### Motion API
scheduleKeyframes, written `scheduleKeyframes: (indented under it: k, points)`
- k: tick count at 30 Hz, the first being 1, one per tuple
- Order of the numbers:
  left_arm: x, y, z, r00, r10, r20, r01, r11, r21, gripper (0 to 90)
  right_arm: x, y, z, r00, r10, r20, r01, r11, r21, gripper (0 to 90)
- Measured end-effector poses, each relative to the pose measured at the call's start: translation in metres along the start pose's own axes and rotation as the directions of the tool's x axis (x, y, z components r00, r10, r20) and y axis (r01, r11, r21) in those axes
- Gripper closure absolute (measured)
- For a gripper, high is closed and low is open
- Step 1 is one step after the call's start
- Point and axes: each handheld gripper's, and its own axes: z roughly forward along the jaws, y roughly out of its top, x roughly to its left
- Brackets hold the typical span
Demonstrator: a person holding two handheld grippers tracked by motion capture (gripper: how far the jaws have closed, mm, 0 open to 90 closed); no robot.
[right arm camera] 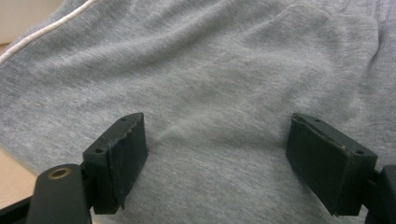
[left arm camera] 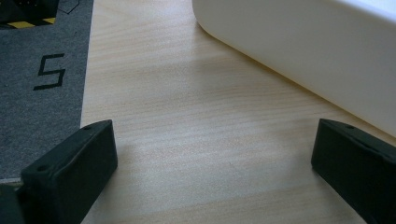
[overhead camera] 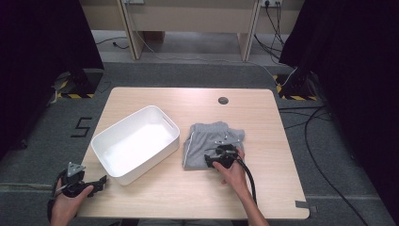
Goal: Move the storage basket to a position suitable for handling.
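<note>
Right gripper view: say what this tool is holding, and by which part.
Nothing is held. The right tool is open above the grey shorts, its jaws apart with flat fabric between them, not pinched.

Person with 2 hand-held grippers. Left gripper (overhead camera: pixel 100 182): black body topped by a grey 3-cornered plate (overhead camera: pixel 75 168); its 2 blocky black jaws each carry a small round screw hole. Right gripper (overhead camera: pixel 224 149): black, with a thick black cable (overhead camera: pixel 248 175) along the bare forearm; 2 black jaws with worn, ragged pad edges, and a brass-ringed hole at the base.
</note>
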Motion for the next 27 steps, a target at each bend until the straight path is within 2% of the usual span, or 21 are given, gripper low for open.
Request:
scheduleKeyframes:
  k: [5, 10, 11, 17, 27]
  points:
    - [0.000, 0.000, 0.000, 1.0000, 0.000, 0.000, 0.000, 1.0000, 0.000, 0.0, 0.014, -0.014, -0.011, 0.9998, -0.021, -0.005, 0.021, 1.000, -0.014, 21.0]
    - [0.000, 0.000, 0.000, 1.0000, 0.000, 0.000, 0.000, 1.0000, 0.000, 0.0, 0.025, -0.024, -0.019, 0.9997, -0.023, -0.006, 0.023, 1.000, -0.017, 21.0]
    - [0.000, 0.000, 0.000, 1.0000, 0.000, 0.000, 0.000, 1.0000, 0.000, 0.0, 0.030, -0.030, -0.023, 0.9997, -0.021, -0.008, 0.021, 0.999, -0.034, 20.9]
    - [0.000, 0.000, 0.000, 1.0000, 0.000, 0.000, 0.000, 1.0000, 0.000, 0.0, 0.044, -0.045, -0.033, 0.9996, -0.021, -0.016, 0.020, 0.998, -0.054, 20.7]
    - [0.000, 0.000, 0.000, 1.0000, 0.000, 0.000, 0.000, 1.0000, 0.000, 0.0, 0.061, -0.064, -0.049, 0.9990, -0.030, -0.033, 0.027, 0.997, -0.073, 20.7]
